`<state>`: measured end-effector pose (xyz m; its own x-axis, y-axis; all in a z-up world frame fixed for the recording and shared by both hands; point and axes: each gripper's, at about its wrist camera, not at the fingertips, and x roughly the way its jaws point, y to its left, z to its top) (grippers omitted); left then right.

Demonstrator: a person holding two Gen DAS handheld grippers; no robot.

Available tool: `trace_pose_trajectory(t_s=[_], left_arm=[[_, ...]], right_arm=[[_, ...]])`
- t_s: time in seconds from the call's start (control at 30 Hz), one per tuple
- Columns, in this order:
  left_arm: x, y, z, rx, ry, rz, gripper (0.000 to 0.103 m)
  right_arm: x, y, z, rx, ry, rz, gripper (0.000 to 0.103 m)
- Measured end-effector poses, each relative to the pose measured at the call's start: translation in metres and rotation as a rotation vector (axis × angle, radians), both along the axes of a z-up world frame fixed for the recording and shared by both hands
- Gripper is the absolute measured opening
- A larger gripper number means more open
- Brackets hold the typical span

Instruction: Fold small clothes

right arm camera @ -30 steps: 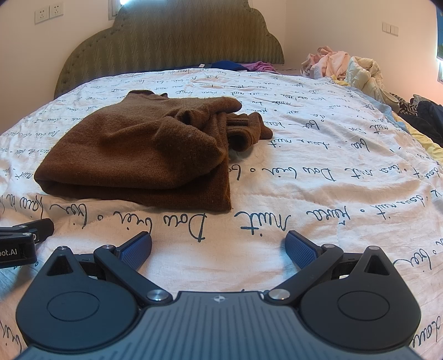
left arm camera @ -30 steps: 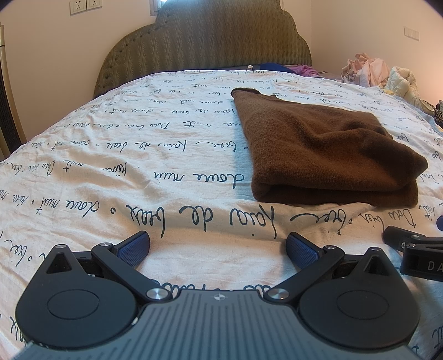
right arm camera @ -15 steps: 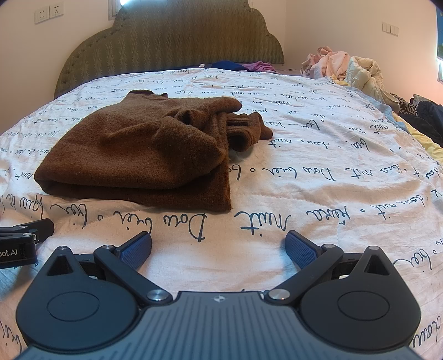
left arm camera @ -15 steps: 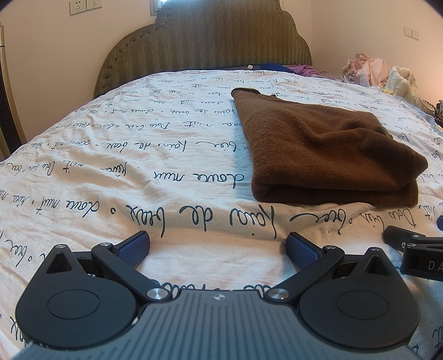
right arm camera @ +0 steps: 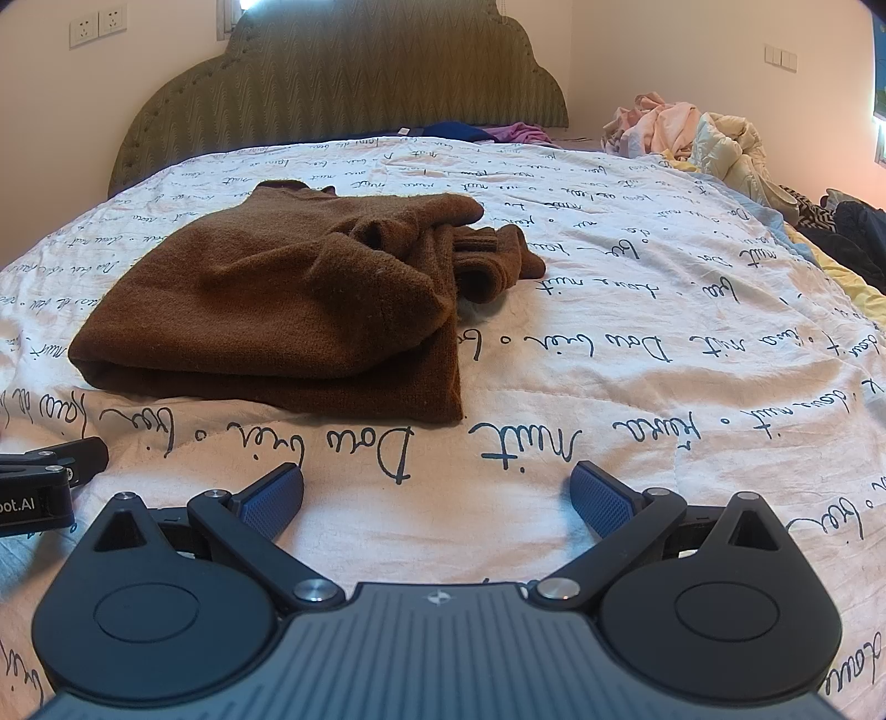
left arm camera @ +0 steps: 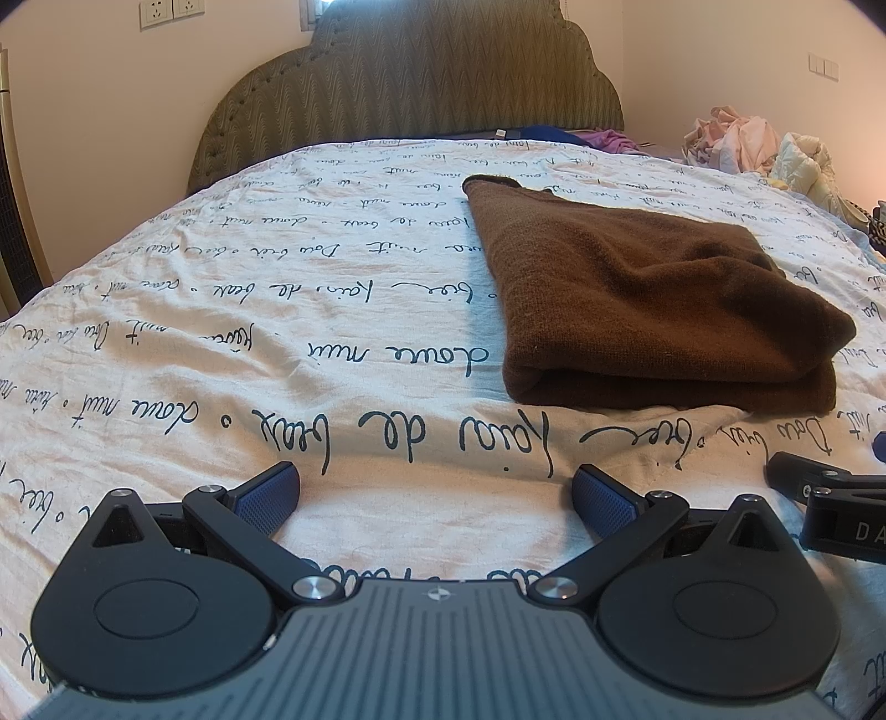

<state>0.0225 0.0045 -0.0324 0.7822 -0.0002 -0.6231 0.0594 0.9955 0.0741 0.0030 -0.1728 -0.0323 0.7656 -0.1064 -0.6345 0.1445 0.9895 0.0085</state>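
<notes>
A brown knit garment (left arm camera: 653, 299) lies folded on the white bedspread with black script (left arm camera: 277, 310). In the right wrist view the garment (right arm camera: 288, 299) lies ahead and to the left, with a sleeve bunched at its right side (right arm camera: 493, 260). My left gripper (left arm camera: 437, 495) is open and empty, low over the bedspread, in front of and left of the garment. My right gripper (right arm camera: 437, 495) is open and empty, in front of and right of the garment. Each gripper shows at the edge of the other's view: the right one (left arm camera: 830, 498) and the left one (right arm camera: 39, 487).
A green padded headboard (left arm camera: 410, 83) stands at the far end. Blue and purple clothes (right arm camera: 487, 132) lie by it. A pile of pale clothes (right arm camera: 692, 138) and dark items (right arm camera: 853, 232) lie along the bed's right side. Wall sockets (left arm camera: 171, 11) are at the upper left.
</notes>
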Motion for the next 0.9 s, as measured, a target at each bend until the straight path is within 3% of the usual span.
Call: trace_pose_trajectory(t_s=[0.43, 0.9], left_arm=[[0.001, 0.000, 0.006, -0.001, 0.022, 0.008, 0.103], [-0.008, -0.004, 0.016, 0.051, 0.009, -0.004, 0.103]], right_arm=[[-0.001, 0.000, 0.002, 0.004, -0.002, 0.004, 0.103], [-0.010, 0.008, 0.020, -0.006, -0.006, 0.047, 0.103]])
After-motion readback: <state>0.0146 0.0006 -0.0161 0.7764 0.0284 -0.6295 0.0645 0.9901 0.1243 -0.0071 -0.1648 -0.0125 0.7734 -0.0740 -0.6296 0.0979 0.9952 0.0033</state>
